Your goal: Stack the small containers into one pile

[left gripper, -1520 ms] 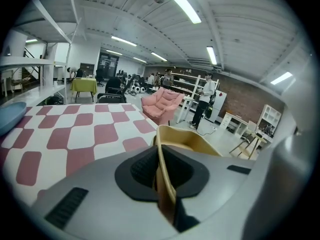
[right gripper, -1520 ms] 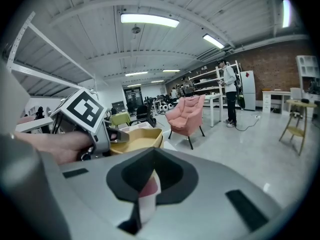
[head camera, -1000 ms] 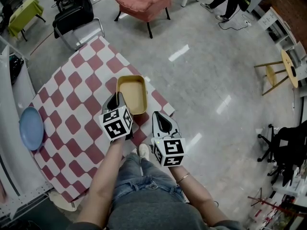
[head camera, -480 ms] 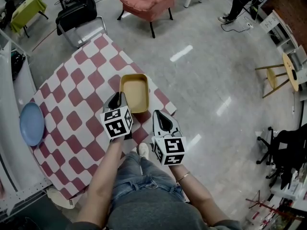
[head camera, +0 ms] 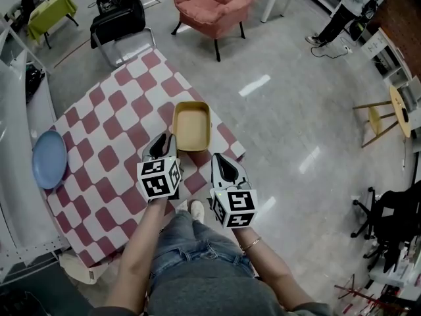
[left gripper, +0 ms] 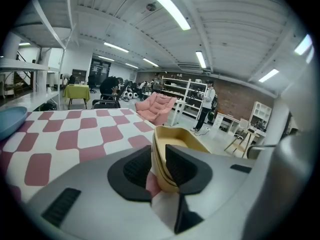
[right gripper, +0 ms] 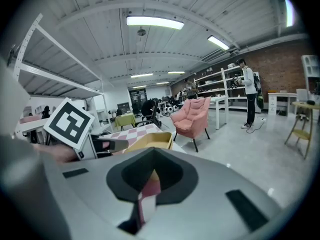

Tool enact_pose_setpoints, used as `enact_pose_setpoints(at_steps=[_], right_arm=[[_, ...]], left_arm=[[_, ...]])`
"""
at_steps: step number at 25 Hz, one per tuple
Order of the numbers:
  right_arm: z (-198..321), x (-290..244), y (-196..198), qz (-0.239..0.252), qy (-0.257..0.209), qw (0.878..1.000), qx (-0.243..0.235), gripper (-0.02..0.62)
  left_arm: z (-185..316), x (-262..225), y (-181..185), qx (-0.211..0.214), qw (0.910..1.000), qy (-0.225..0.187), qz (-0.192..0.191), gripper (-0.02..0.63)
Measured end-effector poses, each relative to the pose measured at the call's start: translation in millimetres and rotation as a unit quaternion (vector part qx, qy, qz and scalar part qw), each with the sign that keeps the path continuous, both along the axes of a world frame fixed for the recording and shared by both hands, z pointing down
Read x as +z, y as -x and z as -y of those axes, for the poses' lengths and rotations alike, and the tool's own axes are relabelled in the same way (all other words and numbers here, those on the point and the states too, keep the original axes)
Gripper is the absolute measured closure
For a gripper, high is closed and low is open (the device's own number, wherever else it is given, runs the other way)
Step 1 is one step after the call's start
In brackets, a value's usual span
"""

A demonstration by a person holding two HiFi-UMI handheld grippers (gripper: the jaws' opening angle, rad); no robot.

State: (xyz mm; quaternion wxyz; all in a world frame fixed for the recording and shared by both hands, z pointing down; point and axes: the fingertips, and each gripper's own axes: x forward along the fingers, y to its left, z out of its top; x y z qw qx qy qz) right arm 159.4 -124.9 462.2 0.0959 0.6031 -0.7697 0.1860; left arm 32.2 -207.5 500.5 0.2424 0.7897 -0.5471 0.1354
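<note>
a blue plate [head camera: 49, 158] sits at the far left of the red-and-white checked table [head camera: 112, 130]. near the table's right corner the left gripper [head camera: 166, 140] straddles the near wall of the nested yellow containers [head camera: 191, 127] — its jaws have just been opening, the pads slack either side of the rim. just beside it on the right, the right gripper [head camera: 222, 165] hangs closed and empty.
</note>
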Motion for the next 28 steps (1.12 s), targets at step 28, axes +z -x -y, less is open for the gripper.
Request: enact_pose_setpoints(at_steps=[28], right_arm=[[-47, -52, 2, 0.023, -0.076, 0.997, -0.004, 0.584]], left_arm=[[-74, -73, 15, 0.076, 0.9889, -0.127, 0.010, 0.589]])
